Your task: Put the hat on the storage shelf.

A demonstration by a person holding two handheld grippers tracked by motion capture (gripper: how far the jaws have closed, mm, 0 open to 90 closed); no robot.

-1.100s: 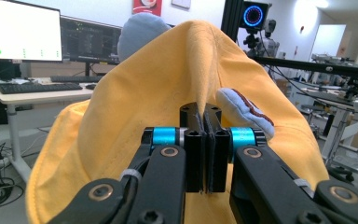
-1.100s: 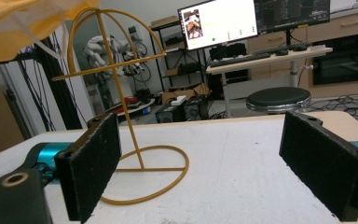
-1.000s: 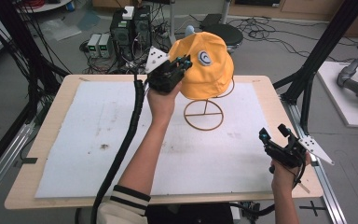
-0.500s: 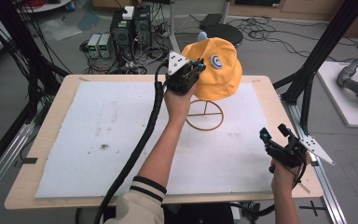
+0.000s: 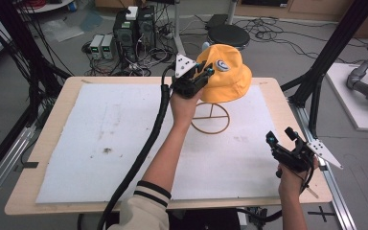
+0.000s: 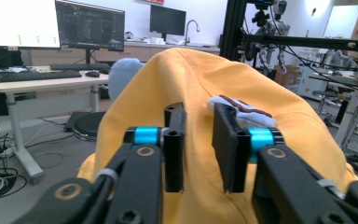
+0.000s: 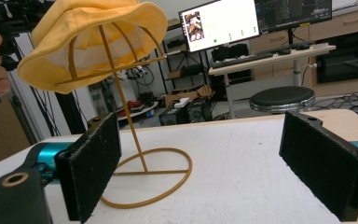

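Left gripper [image 5: 202, 76]: fingers slightly apart, yellow hat [image 5: 225, 76] just ahead, seemingly to seat it on the wire stand [image 5: 211, 118].
Right gripper [image 5: 281, 140]: fingers wide apart, idle.

The yellow hat [image 5: 225, 76] hides the upper part of its wire stand [image 5: 211, 118].

Your black left gripper [image 5: 202, 76] shows blue-ringed jaws, a grey triangular plate and a thick black cable; your cream sleeve [image 5: 141, 211] has dark-striped cuffs.
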